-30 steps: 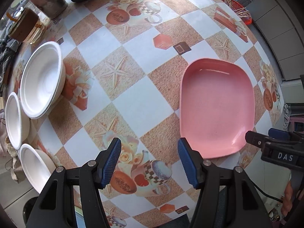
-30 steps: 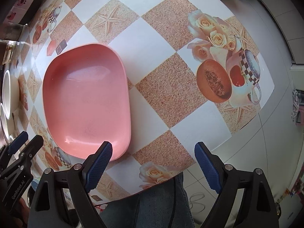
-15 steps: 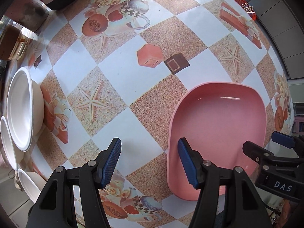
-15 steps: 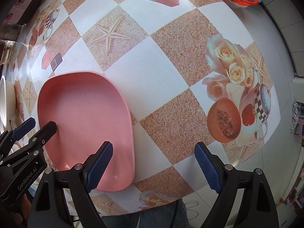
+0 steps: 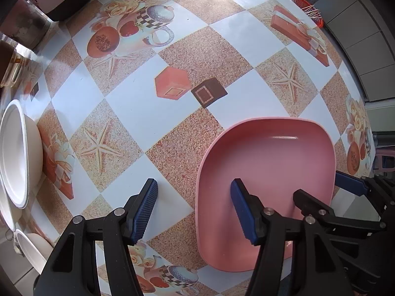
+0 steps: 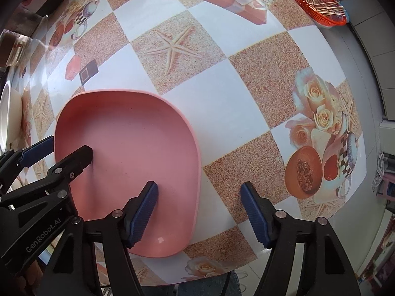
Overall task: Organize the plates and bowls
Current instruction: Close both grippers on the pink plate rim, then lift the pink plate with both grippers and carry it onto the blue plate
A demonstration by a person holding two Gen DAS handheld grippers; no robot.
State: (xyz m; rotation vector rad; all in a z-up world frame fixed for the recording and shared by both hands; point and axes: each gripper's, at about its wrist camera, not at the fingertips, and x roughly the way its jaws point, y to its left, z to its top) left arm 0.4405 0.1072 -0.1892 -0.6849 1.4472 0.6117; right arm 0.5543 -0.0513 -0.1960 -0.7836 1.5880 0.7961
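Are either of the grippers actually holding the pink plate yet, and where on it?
No. Both are open. The left gripper straddles the pink plate's left rim, the right gripper its right rim; neither has closed on it.

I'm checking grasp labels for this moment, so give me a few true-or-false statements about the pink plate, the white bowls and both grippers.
1. Both grippers straddle opposite side rims of the pink rounded-rectangular plastic plate. True.
2. The left gripper is clamped shut. False: its jaws stand open.
3. White round bowls sit at the table's left edge. True.
4. The right gripper holds a bowl. False: it is open and holds nothing.
5. The orange plastic basket is stacked on the plate. False: it stands at the table's far corner.
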